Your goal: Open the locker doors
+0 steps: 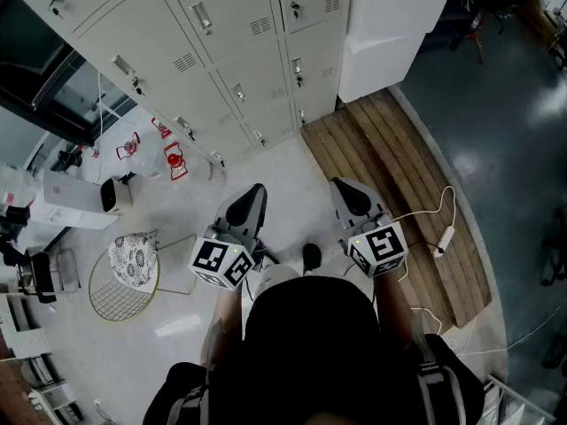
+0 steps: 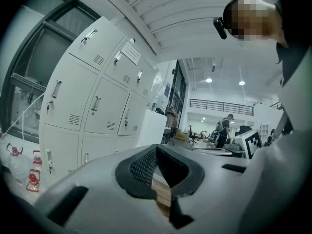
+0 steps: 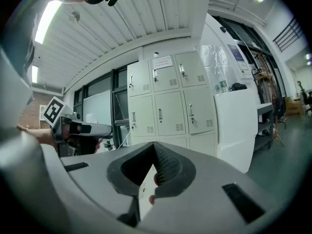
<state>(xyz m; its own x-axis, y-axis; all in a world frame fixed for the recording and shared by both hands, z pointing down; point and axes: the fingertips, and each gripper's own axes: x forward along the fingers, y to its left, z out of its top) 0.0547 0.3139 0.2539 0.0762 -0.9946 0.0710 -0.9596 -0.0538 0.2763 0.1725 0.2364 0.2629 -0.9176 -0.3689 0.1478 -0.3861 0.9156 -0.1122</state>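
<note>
My left gripper [image 1: 252,193] and my right gripper [image 1: 347,187] are side by side in front of me, both with fingers pressed fully together and holding nothing. The pale grey metal lockers [image 1: 221,51] stand just ahead, the doors I see all closed.

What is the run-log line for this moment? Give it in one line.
stage: before contact | left claw: shut, empty | right claw: shut, empty | locker doors: closed, untouched

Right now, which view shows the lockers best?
The right gripper view: the lockers face it squarely, all shut. The head view sees them steeply from above; the left gripper view catches them slantwise at its left.
</note>
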